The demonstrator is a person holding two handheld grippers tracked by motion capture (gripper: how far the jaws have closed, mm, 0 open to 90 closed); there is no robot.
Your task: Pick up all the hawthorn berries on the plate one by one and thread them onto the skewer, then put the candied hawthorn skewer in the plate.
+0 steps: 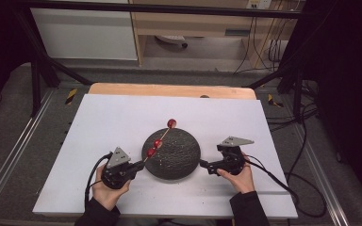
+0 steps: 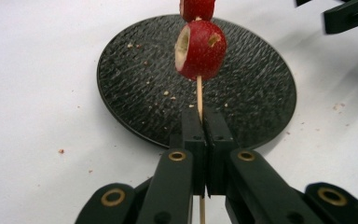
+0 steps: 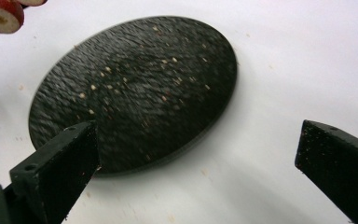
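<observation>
Skewer [image 1: 159, 142] with three red fruit pieces slants over the black plate [image 1: 179, 160] near the table's front edge, from high up; my left tongs [image 1: 140, 165] grip its end. Left gripper view: jaws clamped on the stick, fruit [image 2: 200, 49] above the plate. Right gripper view: my right tongs [image 3: 198, 154] gape wide beside the plate's rim.
</observation>
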